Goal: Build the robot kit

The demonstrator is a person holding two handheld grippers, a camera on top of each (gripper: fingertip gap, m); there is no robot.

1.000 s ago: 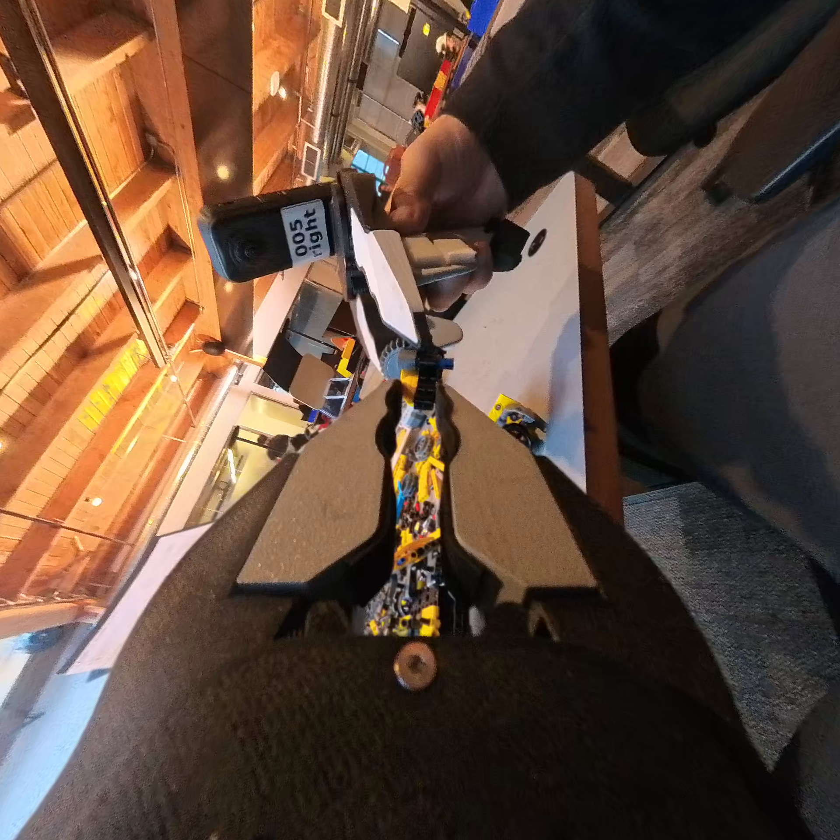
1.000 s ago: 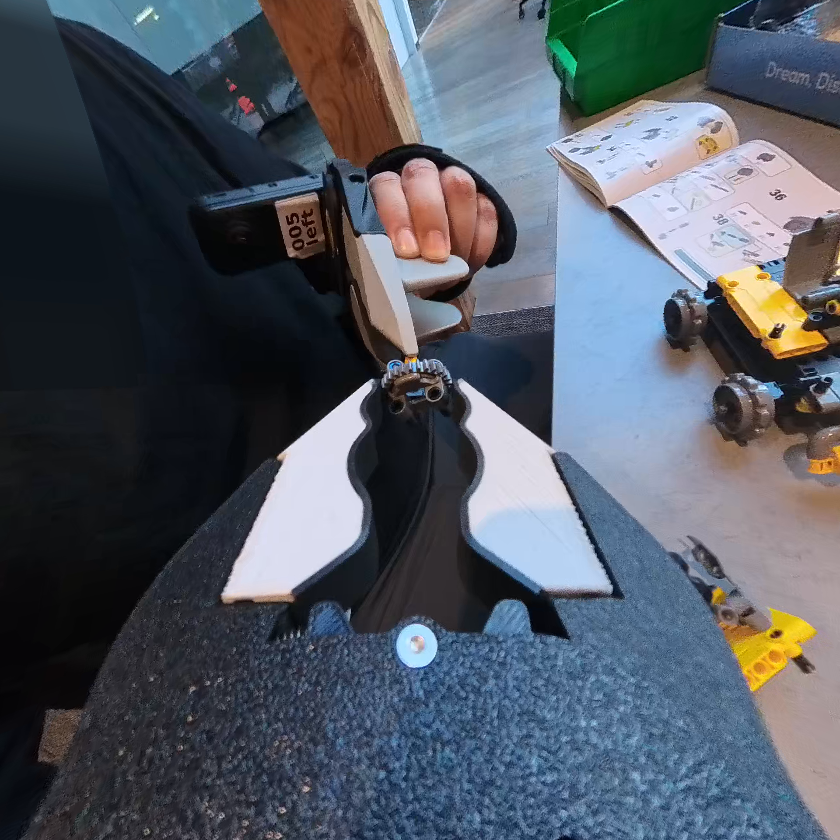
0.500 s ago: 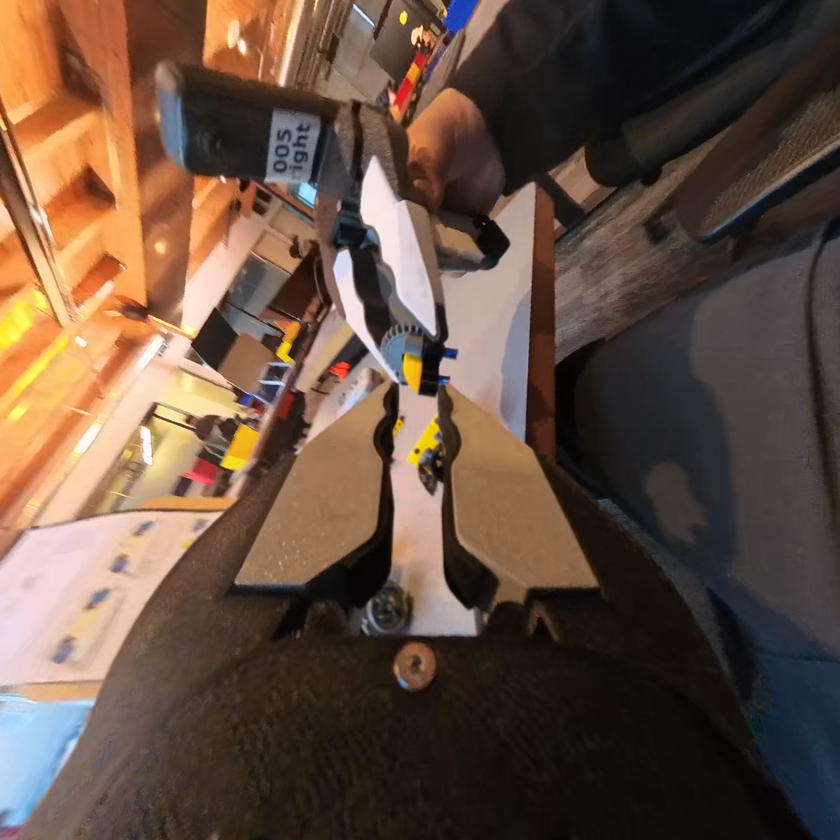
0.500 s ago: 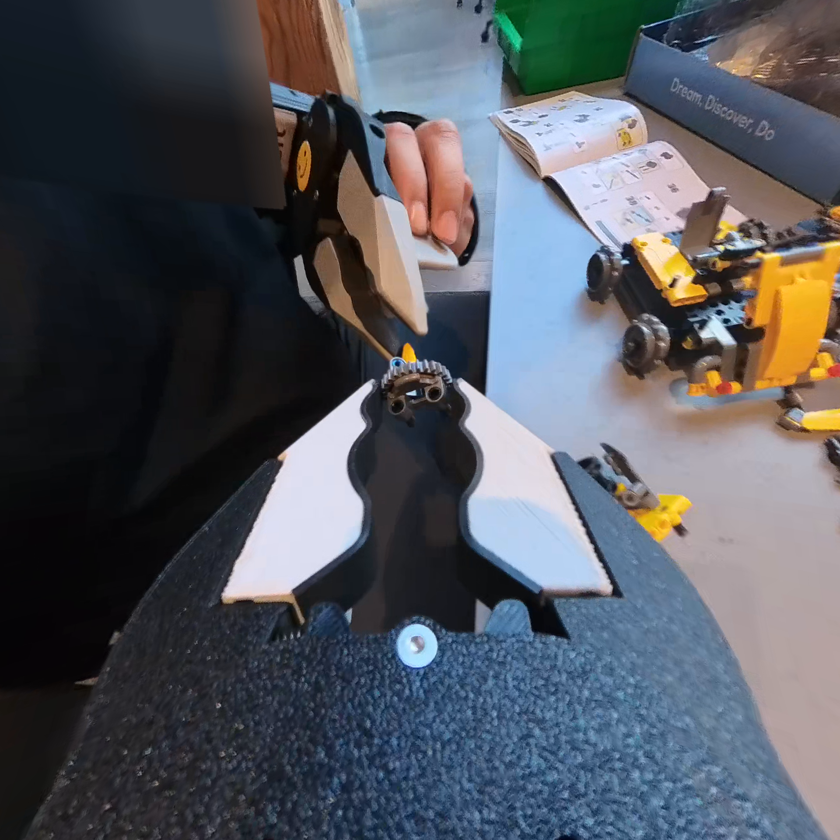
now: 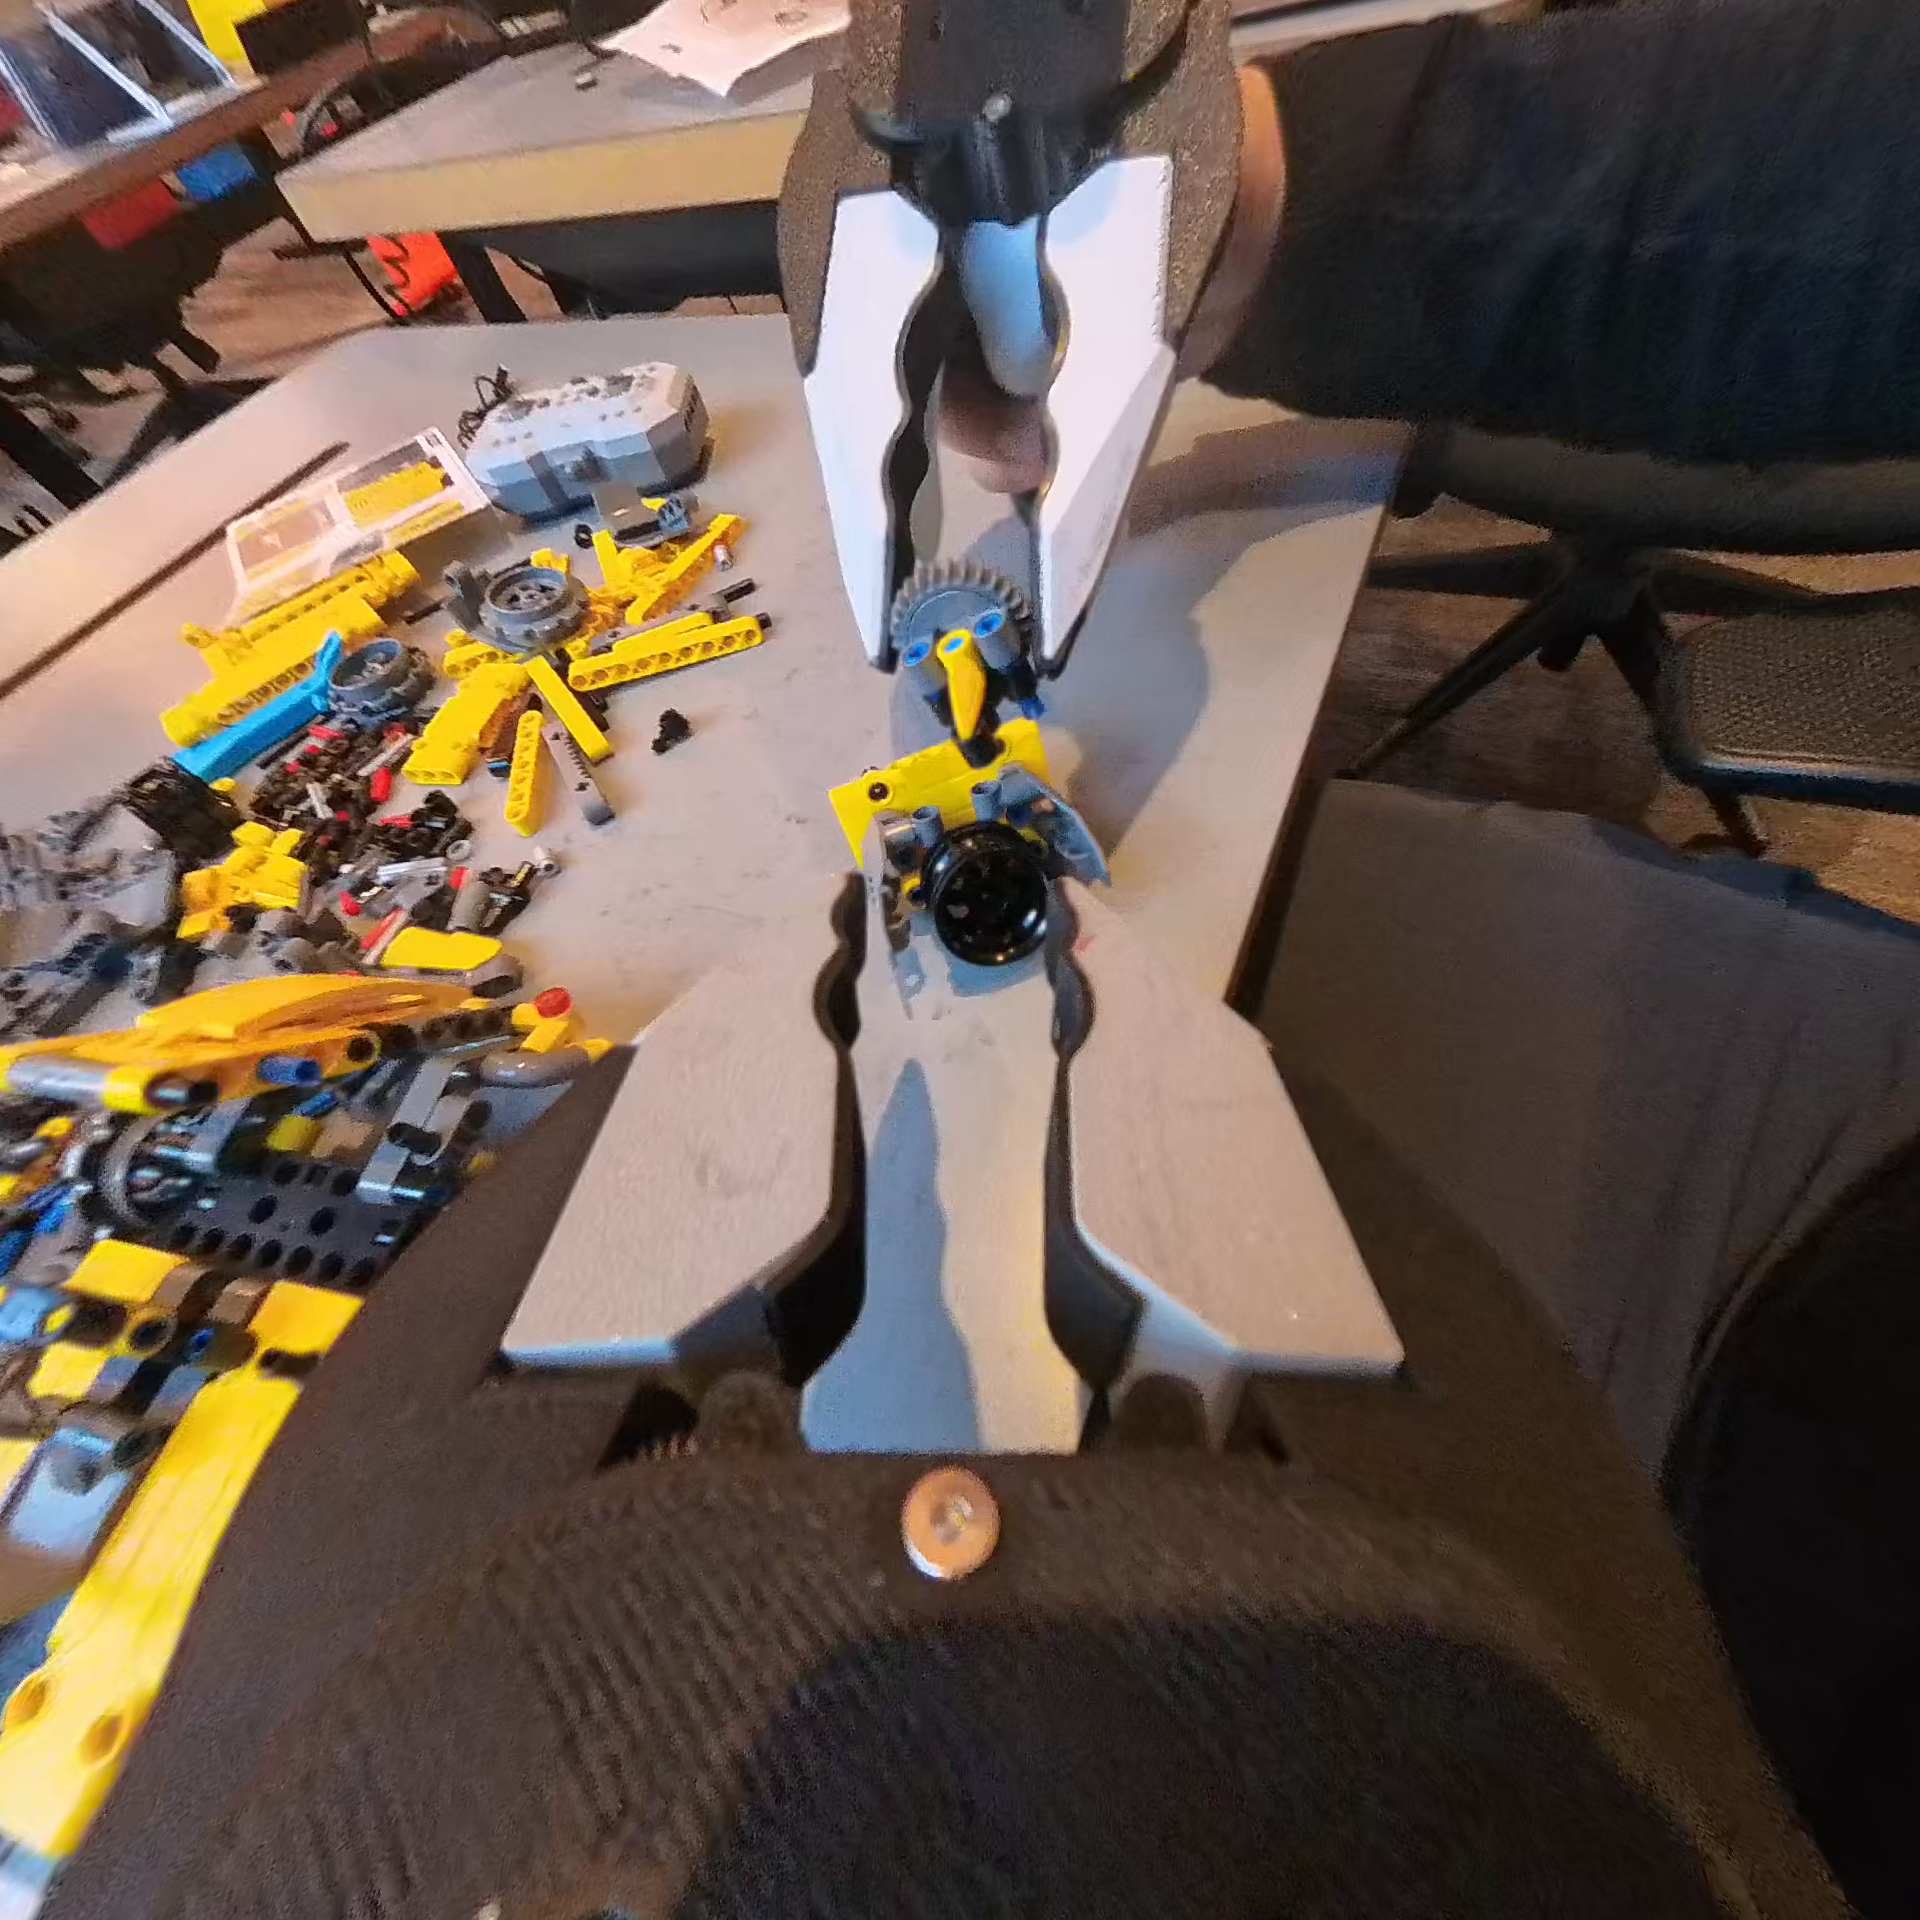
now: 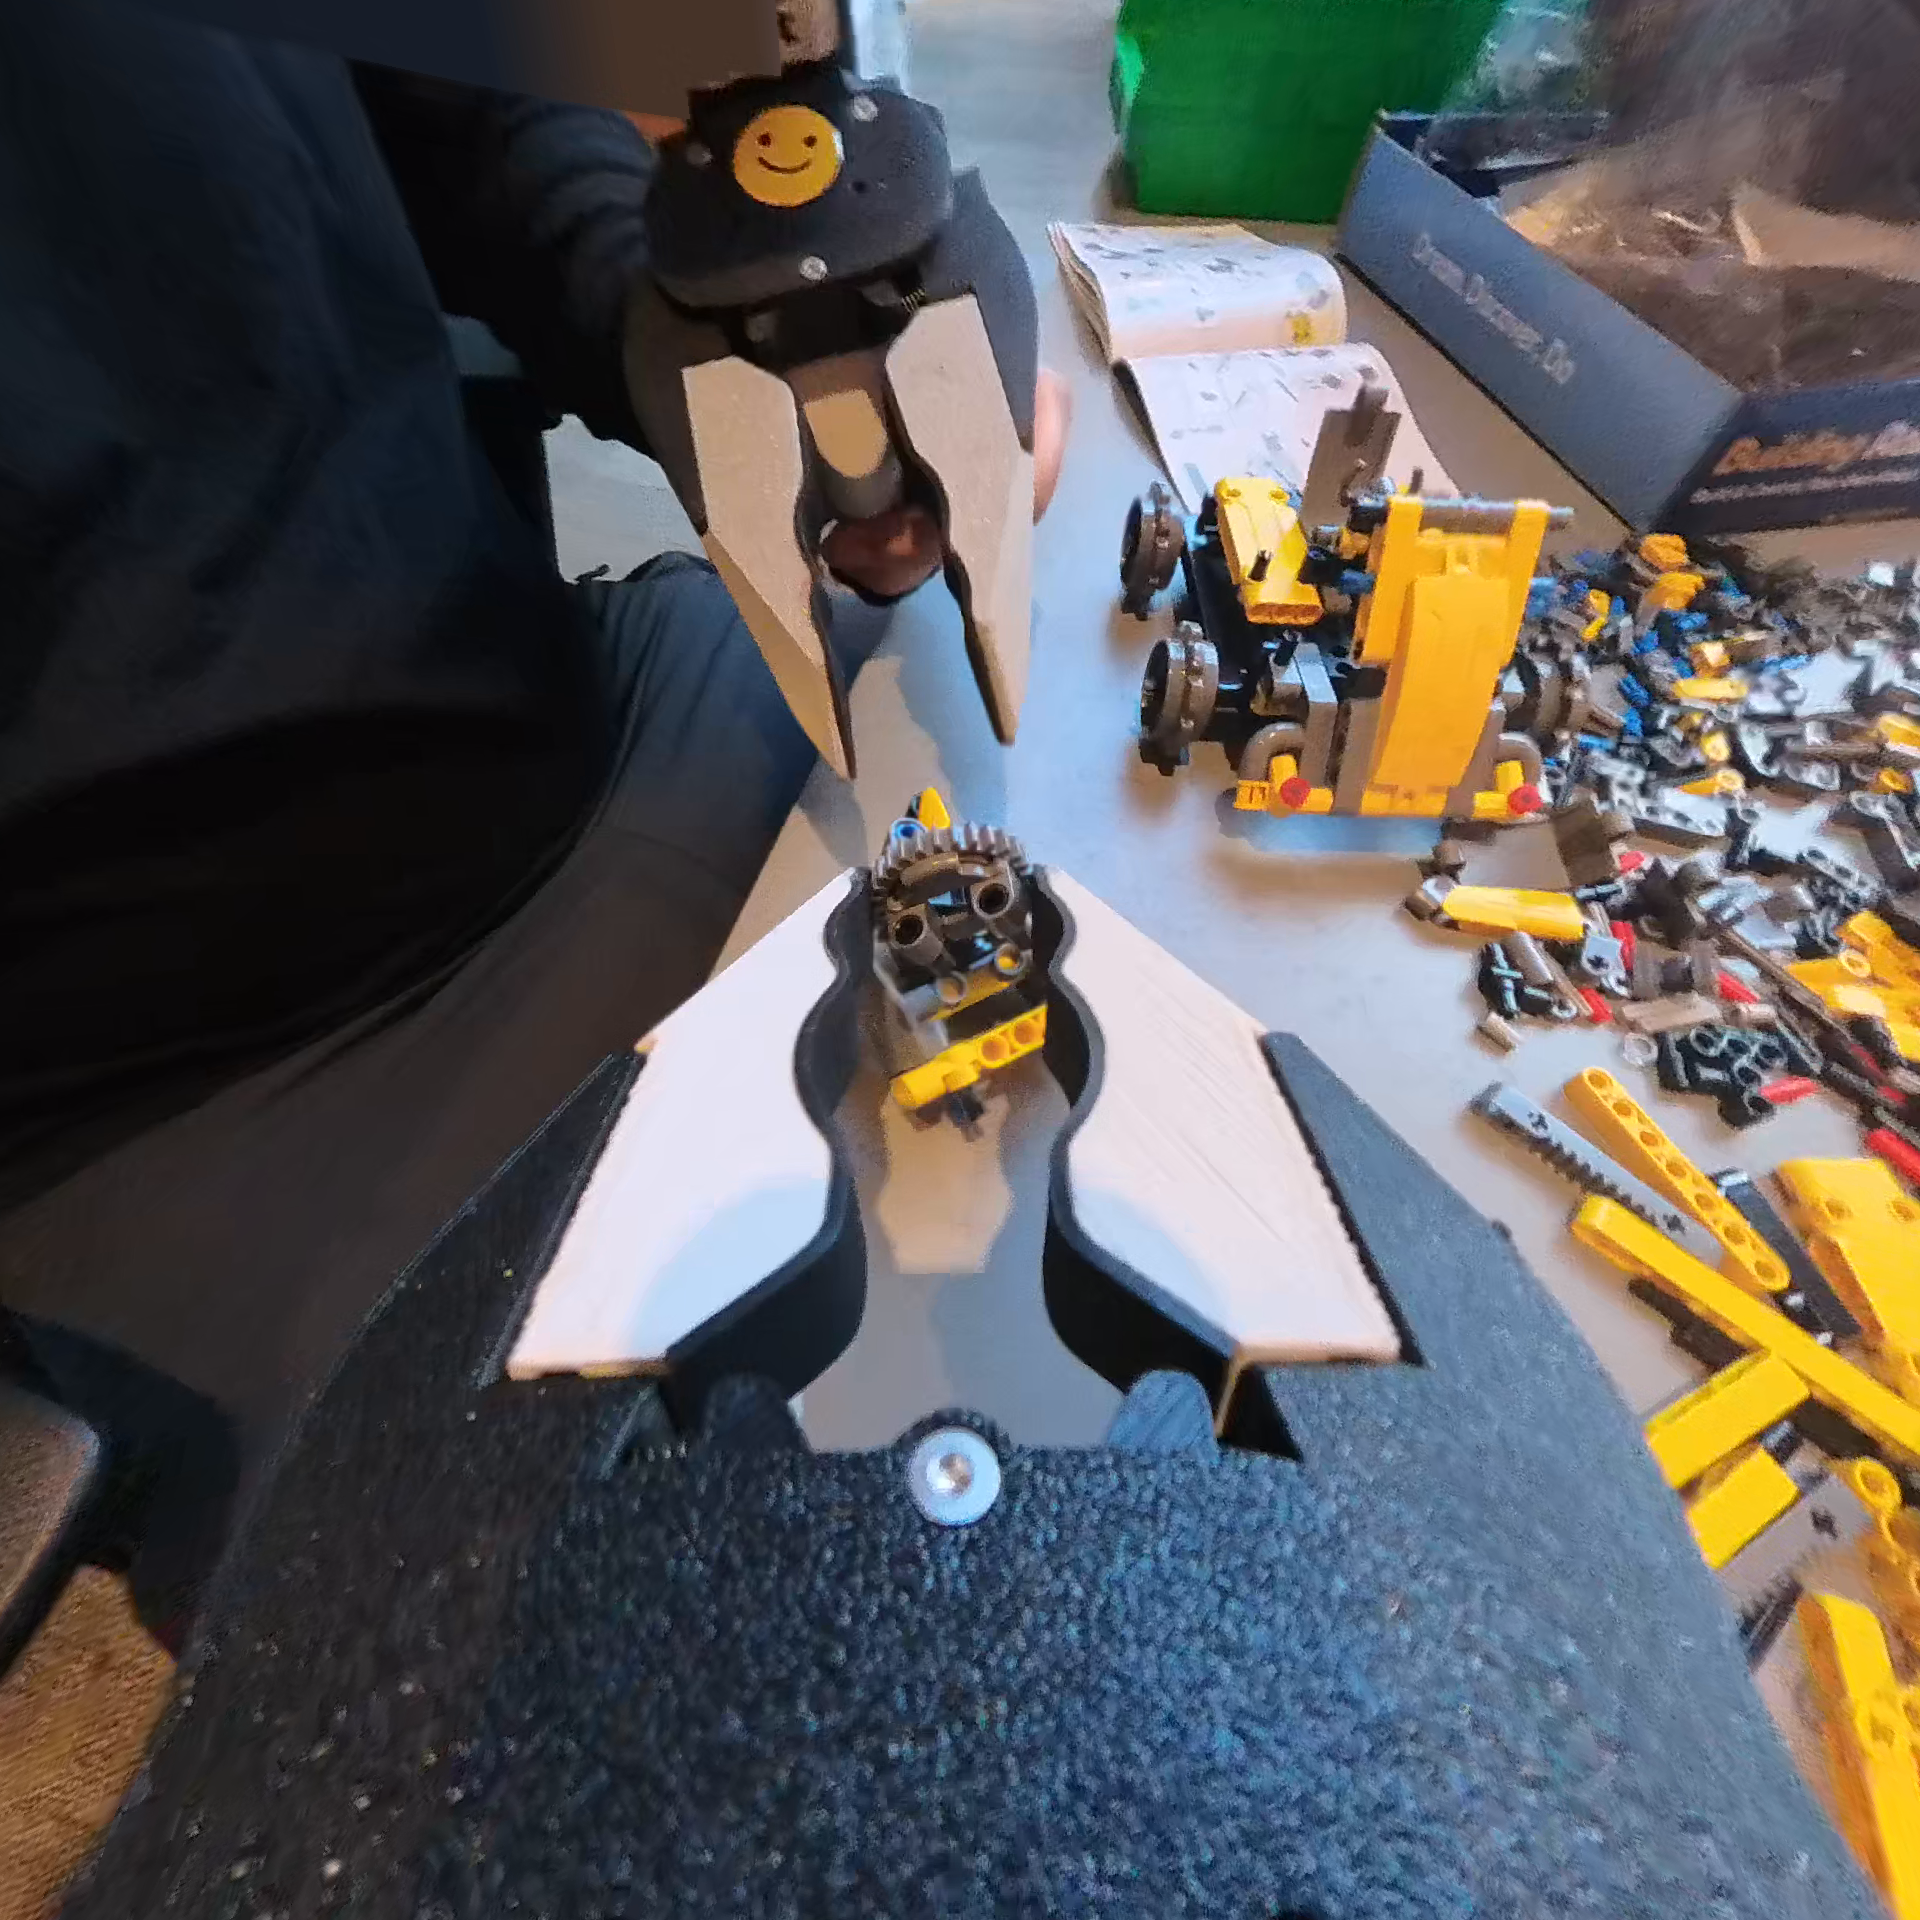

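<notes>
left wrist view: left gripper (image 5: 951,914) with its fingers parted, nothing between them, hovering over the near edge of the grey table (image 5: 727,831). just beyond its tips sits a small yellow-and-grey wheel assembly (image 5: 961,847) with a black hub, resting on the tabletop; whether the fingertips touch it cannot be told. farther off, the right gripper (image 5: 961,649) points back toward the camera, its white fingers closed narrow on a grey gear piece (image 5: 961,623) with blue pins and a yellow tip hanging below. that yellow tip reaches down to the top of the wheel assembly; contact is unclear. the hand behind the right gripper is mostly hidden by its body and a dark sleeve (image 5: 1558,208).

left of the grippers, a loose parts pile (image 5: 436,748) of yellow, black and grey bricks, blurred at the frame edge. a grey battery box (image 5: 587,436) lies at the far side of the pile. a partly built yellow model (image 5: 208,1143) is cut off at the near left.

right wrist view: right gripper (image 6: 951,883) clamps the gear piece (image 6: 951,894) at its tips; the wheel assembly (image 6: 966,1039) shows below, seen through the gap between the fingers, partly masked by the gear. left gripper (image 6: 925,748) hangs opposite, fingers spread, with a yellow round sticker on its body. to the right stands a yellow vehicle model (image 6: 1371,665), an open instruction booklet (image 6: 1226,332) beyond it, and a dark box (image 6: 1558,343) cut off by the frame. a green bin (image 6: 1278,114) at the far side is blurred.
</notes>
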